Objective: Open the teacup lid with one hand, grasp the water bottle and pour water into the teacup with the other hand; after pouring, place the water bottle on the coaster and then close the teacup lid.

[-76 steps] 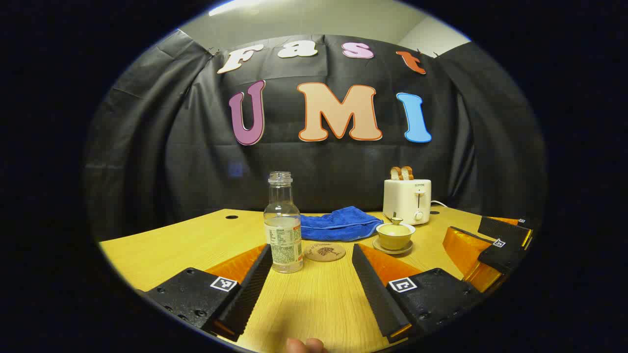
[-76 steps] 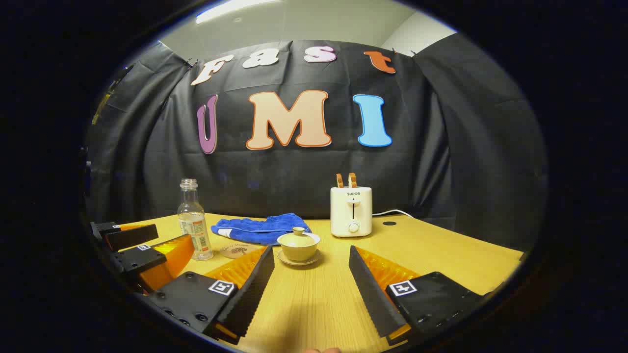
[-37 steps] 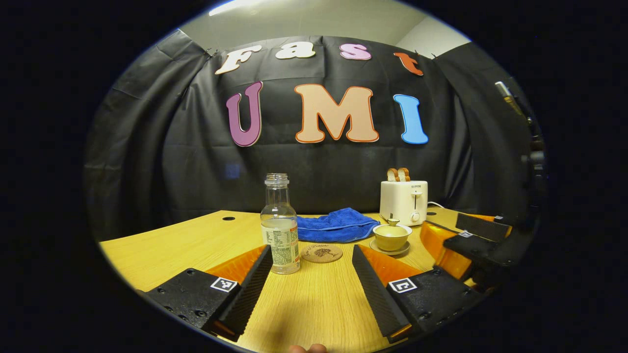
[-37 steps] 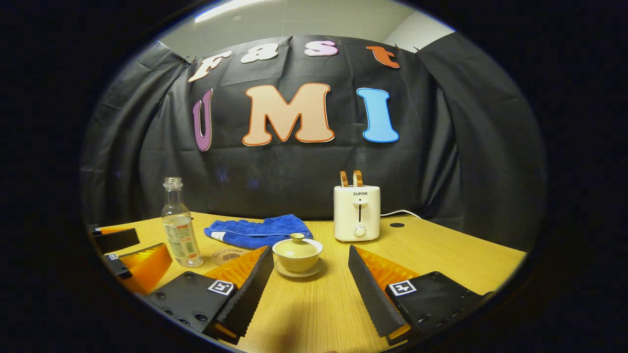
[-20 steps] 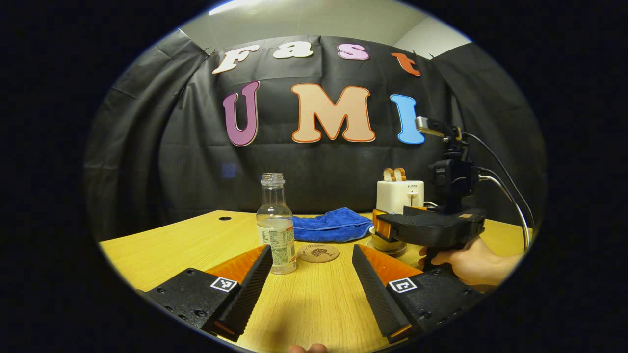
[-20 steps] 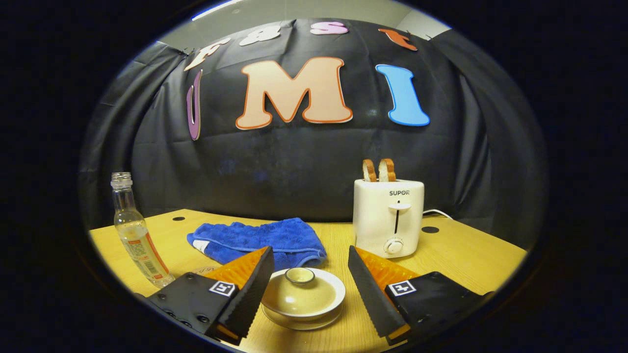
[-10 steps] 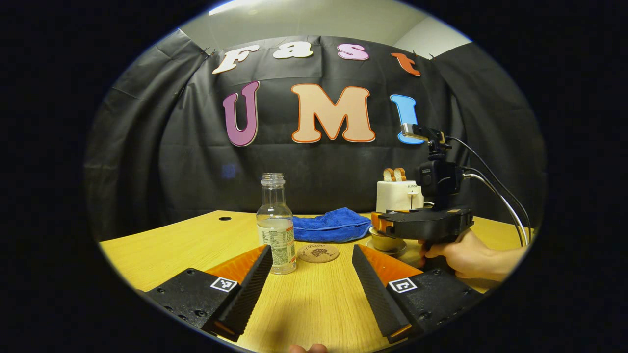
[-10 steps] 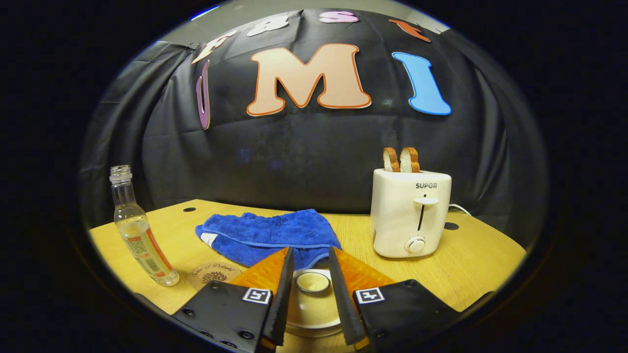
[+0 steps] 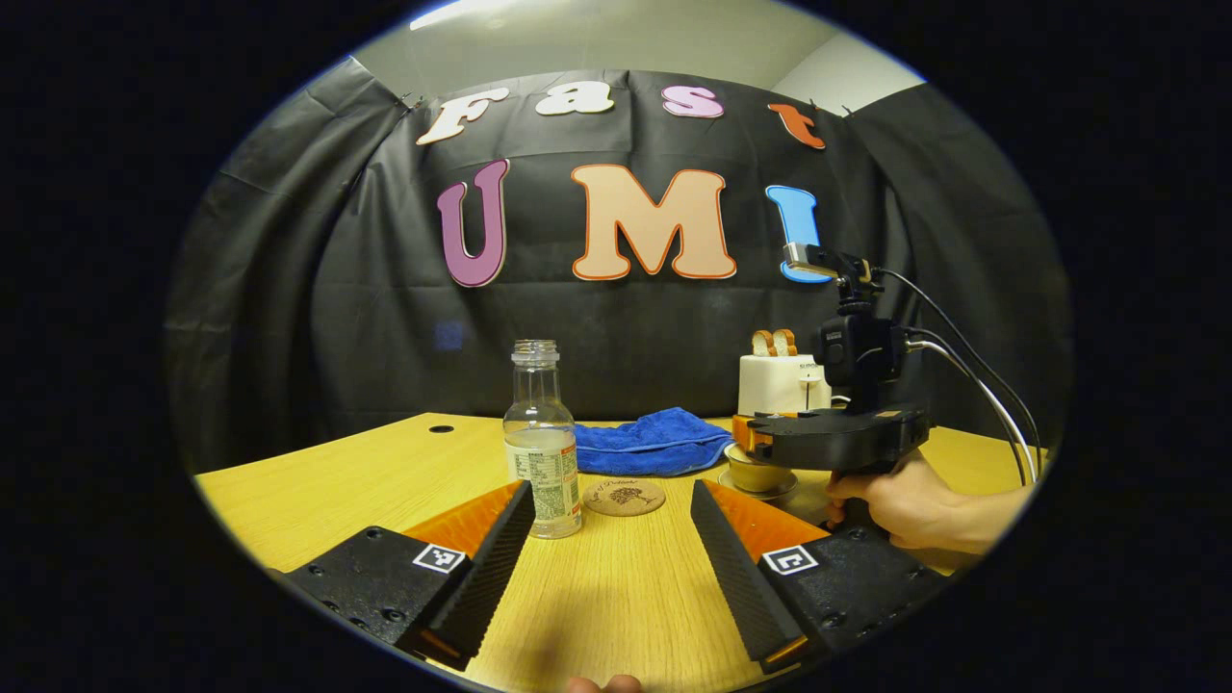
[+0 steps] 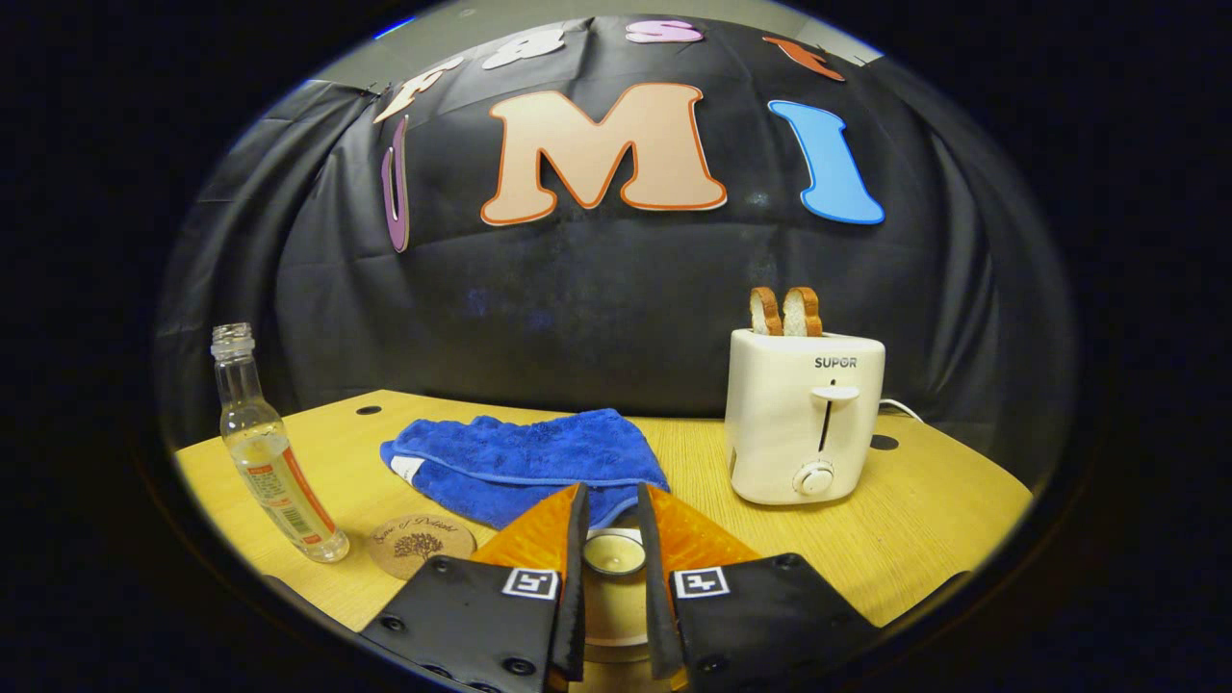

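Here we look across a pale wooden table [image 9: 318, 481] backed by black cloth, with a strip of light ceiling above. A white toaster [image 10: 805, 416] holding two bread slices stands near a crumpled blue towel [image 10: 525, 460]; its front carries a brand word, which we leave unread. The water bottle [image 9: 542, 446] stands upright and uncapped just beside the round coaster [image 9: 624, 498], which bears a tree picture and small script we cannot make out. Our left gripper [image 9: 612, 539] hangs low over the table, fingers wide apart and empty. Our right gripper [image 10: 611, 577] has its fingers drawn in on the knob of the teacup lid [image 10: 612, 556], which sits on the teacup [image 9: 756, 475].
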Motion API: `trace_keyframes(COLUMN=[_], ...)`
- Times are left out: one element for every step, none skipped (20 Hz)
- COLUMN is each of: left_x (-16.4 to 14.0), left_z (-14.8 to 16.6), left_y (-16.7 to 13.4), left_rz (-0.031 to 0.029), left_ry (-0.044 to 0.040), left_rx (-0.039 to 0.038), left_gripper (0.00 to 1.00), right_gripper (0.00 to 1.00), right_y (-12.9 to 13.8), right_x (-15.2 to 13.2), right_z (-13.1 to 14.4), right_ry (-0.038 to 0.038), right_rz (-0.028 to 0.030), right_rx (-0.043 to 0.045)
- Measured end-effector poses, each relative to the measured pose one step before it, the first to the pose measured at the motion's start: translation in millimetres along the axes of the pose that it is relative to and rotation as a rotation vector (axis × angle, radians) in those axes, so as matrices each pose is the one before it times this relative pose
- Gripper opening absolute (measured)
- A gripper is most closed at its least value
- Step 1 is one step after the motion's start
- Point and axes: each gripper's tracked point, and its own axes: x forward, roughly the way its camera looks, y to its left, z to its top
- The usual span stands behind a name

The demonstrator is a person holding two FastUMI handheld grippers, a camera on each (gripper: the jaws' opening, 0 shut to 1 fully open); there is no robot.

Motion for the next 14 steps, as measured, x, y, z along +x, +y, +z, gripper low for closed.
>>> trace_keyframes(left_x=[-0.77, 0.21, 0.18, -0.02, -0.11, -0.26, 0.95, -0.84, -0.28, 0.27, -0.73, -0.06, 0.08, 0.55], left_z=[0.25, -0.31, 0.73, -0.68, 0.37, -0.34, 0.85, -0.55, 0.20, -0.23, 0.45, -1.09, 0.79, 0.07], left_y=[-0.26, 0.56, -0.03, 0.15, -0.80, 0.59, -0.14, 0.28, -0.38, 0.23, -0.04, -0.33, 0.20, 0.08], left_rz=[-0.00020, 0.00024, -0.00023, 0.00030, -0.00052, 0.00040, -0.00025, 0.00029, 0.00002, 0.00030, -0.00004, 0.00027, -0.00030, 0.00012], left_ry=[-0.00022, 0.00040, -0.00022, 0.00016, -0.00013, 0.00025, 0.00021, -0.00002, -0.00008, 0.00024, -0.00011, 0.00033, 0.00009, 0.00002], left_rx=[0.00043, -0.00061, 0.00078, -0.00088, 0.00063, -0.00098, 0.00102, -0.00085, 0.00064, -0.00050, 0.00036, -0.00061, 0.00040, -0.00040], left_gripper=[0.96, 0.96, 0.95, 0.95, 0.95, 0.96, 0.95, 0.96, 0.96, 0.96, 0.95, 0.96, 0.96, 0.95], right_gripper=[0.29, 0.29, 0.29, 0.29, 0.22, 0.22, 0.22, 0.21, 0.22, 0.22, 0.22, 0.22, 0.21, 0.21], right_y=[0.40, 0.11, 0.21, -0.02, -1.77, 0.46, 0.78, -0.27, -0.66, -1.20, -3.52, -4.59, -1.23, -1.75], right_x=[0.29, -0.40, -0.33, -4.91, 2.32, -1.01, -1.22, -1.69, -1.59, -2.66, -3.05, -1.48, -4.68, -3.47], right_z=[-0.19, 0.44, -0.60, 2.94, 0.63, 3.02, 1.07, 3.24, 2.46, 3.47, 3.97, 2.07, -2.04, 1.20], right_ry=[-0.00074, 0.00017, -0.00012, -0.00627, -0.01584, -0.01538, -0.01084, -0.01568, -0.01895, -0.02344, -0.02272, -0.00987, 0.00377, -0.00308], right_rz=[-0.00446, -0.00071, 0.00187, 0.00397, -0.00005, 0.00374, 0.00130, -0.00324, -0.00200, -0.00496, -0.01479, -0.01876, -0.00513, -0.00583], right_rx=[-0.00331, -0.00231, -0.00020, 0.00411, 0.00849, 0.00544, -0.00208, -0.00391, -0.00051, 0.00346, 0.00270, 0.00870, -0.00529, 0.00283])
